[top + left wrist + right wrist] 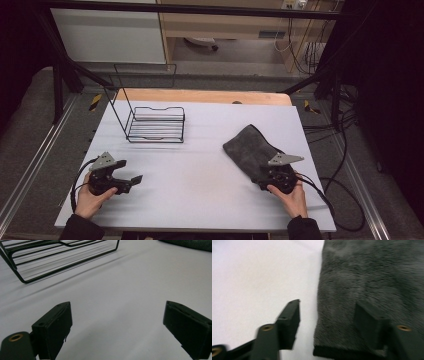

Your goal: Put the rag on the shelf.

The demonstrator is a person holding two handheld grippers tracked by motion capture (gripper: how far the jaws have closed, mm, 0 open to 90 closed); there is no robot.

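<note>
A folded dark grey towel lies on the right side of the white table. My right gripper is at the towel's near end, held by a hand. In the right gripper view its jaws stand partly apart and straddle the towel's left edge: one jaw is over the bare table, the other over the fleece, and neither pad presses on it. My left gripper rests at the front left, open with nothing between its jaws.
A black wire rack with a tall back frame stands at the table's back left, and it is ahead of the left gripper. Cables trail off the table's right side. A wooden strip borders the far edge.
</note>
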